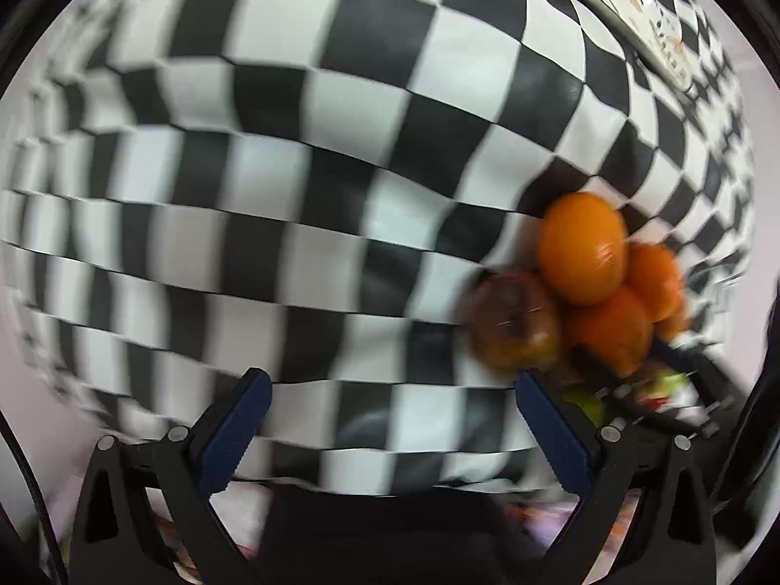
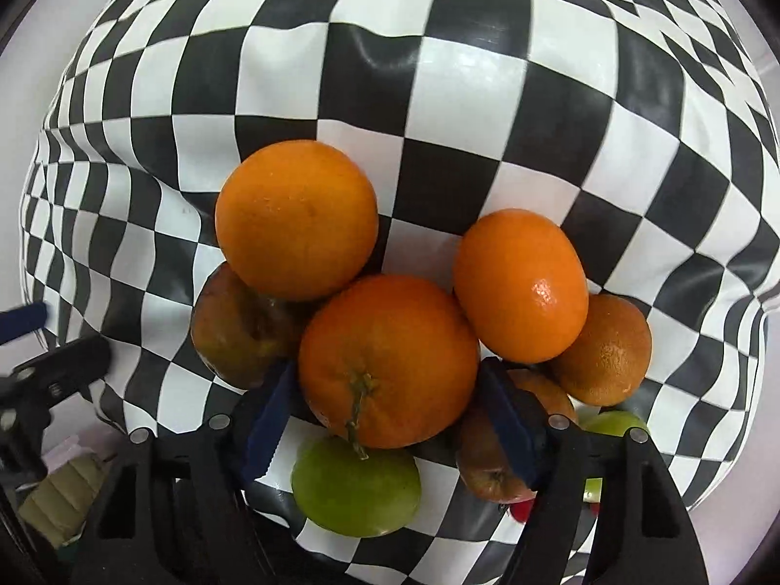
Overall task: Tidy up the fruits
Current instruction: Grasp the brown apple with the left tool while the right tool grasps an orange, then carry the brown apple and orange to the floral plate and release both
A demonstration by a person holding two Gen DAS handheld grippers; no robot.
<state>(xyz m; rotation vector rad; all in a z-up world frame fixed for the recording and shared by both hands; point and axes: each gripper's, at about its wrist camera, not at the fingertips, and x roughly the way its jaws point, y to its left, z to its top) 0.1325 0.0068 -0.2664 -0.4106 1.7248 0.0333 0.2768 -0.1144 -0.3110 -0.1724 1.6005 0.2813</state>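
A black-and-white checkered cloth covers the counter under me, rumpled into folds along its left side, with pale bare surface showing past its edges. At the far edge sits a patterned plate, its print too blurred to read (I can make out no lettering anywhere).

My right tool points almost straight down into the fruit pile. Its blue pads sit on either side of the stemmed orange, which lies between the jaws; I cannot tell whether the pads press on it. Touching that orange are a larger orange behind it, a glossy orange to its right, a darker orange beyond that, a brownish fruit to the left, a green apple in front and a reddish apple beside my right pad.

My left tool tilts steeply down over bare cloth, its jaws spread wide with nothing between them. The pile lies just off its right finger, in a heavily blurred view.
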